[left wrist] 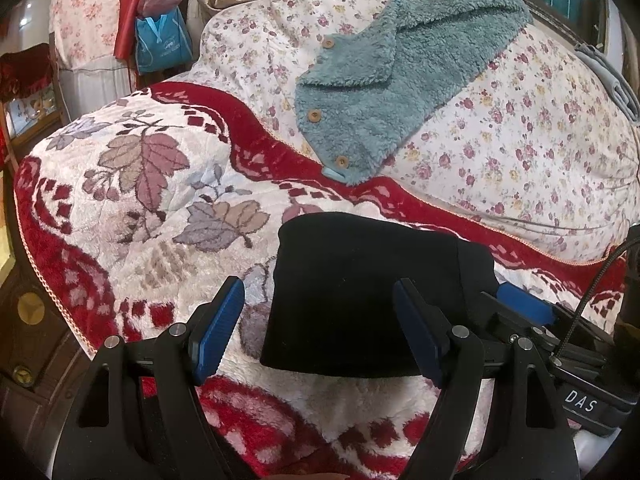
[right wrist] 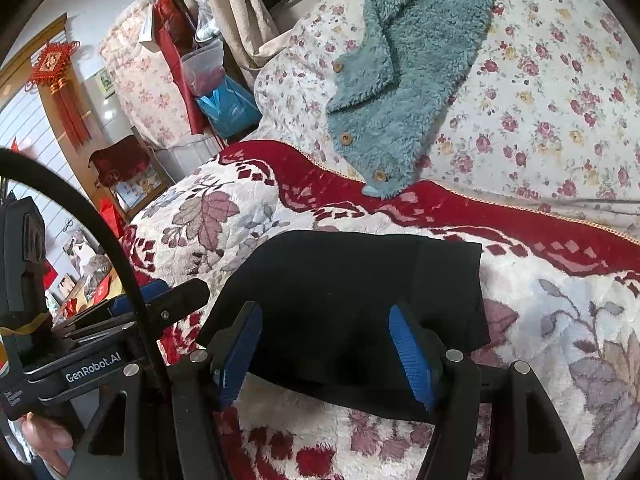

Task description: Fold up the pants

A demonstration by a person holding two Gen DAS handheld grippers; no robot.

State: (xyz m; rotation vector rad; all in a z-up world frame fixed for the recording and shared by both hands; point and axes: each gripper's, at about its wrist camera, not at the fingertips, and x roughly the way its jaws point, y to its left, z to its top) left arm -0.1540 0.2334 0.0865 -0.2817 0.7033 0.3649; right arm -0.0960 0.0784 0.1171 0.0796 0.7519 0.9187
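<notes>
The black pants lie folded into a compact rectangle on a red and white floral blanket. They also show in the right wrist view. My left gripper is open and empty, its blue pads either side of the bundle's near left part, just above it. My right gripper is open and empty over the bundle's near edge. The right gripper shows at the right of the left wrist view. The left gripper shows at the left of the right wrist view.
A teal fleece garment with wooden buttons lies on a flower-print quilt behind the blanket. A blue bag and red cloth hang at the back left. The bed edge drops off on the left, by wooden furniture.
</notes>
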